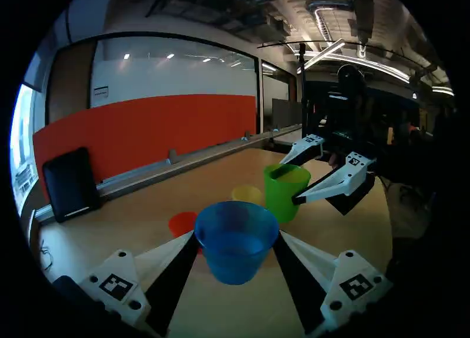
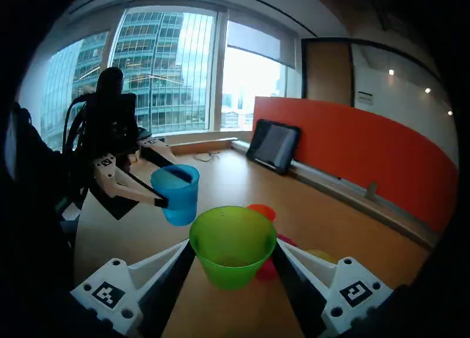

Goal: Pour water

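**A:** How do the left tongs (image 1: pixel 237 239) stand?

**B:** Narrowed onto the blue translucent plastic cup (image 1: pixel 237 250). Their 2 white fingers press its side walls from opposite sides, just below the rim. The cup is upright, smooth, round and tapered, widest at the mouth.

**A:** And the right tongs (image 2: pixel 233 247)?

**B:** The same hold on the green translucent plastic cup (image 2: pixel 233 250), with 1 finger on each side and the cup upright. In the left gripper view the green cup sits beyond the blue one and to its right, near but apart.

**A:** Is there water in either?

**B:** I cannot tell. The blue cup looks paler in its lower part and the green cup darker at the bottom, nothing surer.

**A:** What lies below?

**B:** A pale wooden tabletop (image 1: pixel 176 188), smooth with a dull sheen. 2 smaller cups stand near its middle, a red plastic cup (image 1: pixel 181 222) and a yellow plastic cup (image 1: pixel 247 193), close together but not touching. In the left gripper view the yellow one shows between the blue and green cups.

**A:** And the far long edge?

**B:** A flat black tablet (image 1: pixel 70 184) leans there against the orange partition (image 1: pixel 153 126), beside a grey rail running along that edge.

**A:** What are the fingers like?

**B:** Hard white plastic, wedge-shaped, with black inner faces. Each carries 1 square black-and-white marker.
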Available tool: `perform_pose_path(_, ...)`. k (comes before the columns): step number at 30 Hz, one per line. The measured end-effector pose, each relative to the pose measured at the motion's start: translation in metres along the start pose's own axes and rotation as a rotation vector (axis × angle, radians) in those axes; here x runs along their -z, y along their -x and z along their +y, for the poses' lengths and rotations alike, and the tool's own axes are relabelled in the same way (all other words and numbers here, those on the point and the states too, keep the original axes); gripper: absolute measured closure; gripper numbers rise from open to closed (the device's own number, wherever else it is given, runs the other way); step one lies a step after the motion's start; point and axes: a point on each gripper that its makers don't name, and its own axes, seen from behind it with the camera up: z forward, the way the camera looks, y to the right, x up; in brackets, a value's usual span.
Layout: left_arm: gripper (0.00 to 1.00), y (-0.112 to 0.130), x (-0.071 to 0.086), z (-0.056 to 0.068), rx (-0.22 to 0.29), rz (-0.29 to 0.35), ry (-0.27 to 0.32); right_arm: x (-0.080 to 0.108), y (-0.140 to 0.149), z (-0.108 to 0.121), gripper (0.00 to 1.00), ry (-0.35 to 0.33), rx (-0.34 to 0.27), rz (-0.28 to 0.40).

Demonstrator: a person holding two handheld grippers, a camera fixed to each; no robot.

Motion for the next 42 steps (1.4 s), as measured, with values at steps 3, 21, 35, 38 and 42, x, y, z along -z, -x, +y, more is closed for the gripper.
perform_pose_path(3,0.14,-0.007,0.003,-0.005,0.004,0.021,-0.015,0.0,-0.011,0.001,0.09,0.011,0.001,0.028)
perform_pose_path(21,0.14,-0.057,0.019,-0.03,0.0,0.17,-0.093,-0.004,-0.056,0.007,0.09,0.054,-0.003,0.158)
perform_pose_path(35,0.14,-0.084,0.024,-0.038,-0.039,0.224,-0.112,-0.007,-0.075,0.01,0.09,0.058,0.006,0.19)
perform_pose_path(38,0.14,-0.09,0.026,-0.042,-0.05,0.23,-0.119,-0.008,-0.076,0.011,0.09,0.06,0.009,0.192)
perform_pose_path(42,0.14,-0.097,0.028,-0.049,-0.068,0.237,-0.134,-0.009,-0.078,0.011,0.09,0.06,0.015,0.195)
